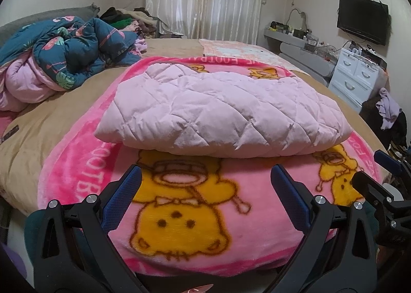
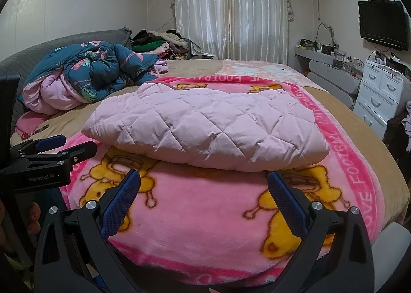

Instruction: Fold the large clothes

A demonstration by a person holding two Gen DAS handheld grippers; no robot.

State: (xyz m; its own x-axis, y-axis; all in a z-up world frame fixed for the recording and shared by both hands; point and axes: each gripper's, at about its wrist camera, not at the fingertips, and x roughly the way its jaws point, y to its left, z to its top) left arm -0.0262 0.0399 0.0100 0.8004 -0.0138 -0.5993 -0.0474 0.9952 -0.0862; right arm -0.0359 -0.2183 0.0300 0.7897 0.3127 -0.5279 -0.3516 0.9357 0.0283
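One folded quilted pink garment (image 1: 221,110) on the bed (image 1: 51,123), lying on one pink cartoon blanket (image 1: 185,216) — flat, near fold facing the cameras. Two hand-held grippers in play. Left hand-held gripper (image 1: 205,185) hovering over the blanket, jaws spread wide, nothing between them; garment at 12 o'clock, just beyond the fingertips, not touching. Right hand-held gripper (image 2: 204,187) likewise agape and empty, garment's front edge at 12 o'clock, close ahead. Left one also seen at 9 o'clock in the right wrist view, beside the blanket's left border. One crumpled teal flamingo duvet (image 1: 77,54) at 10 o'clock, well apart from the garment. Bare tan bedspread around the blanket's far and left edges — open room there. One white drawer unit (image 1: 357,75) at 2 o'clock, off the bed's right edge.
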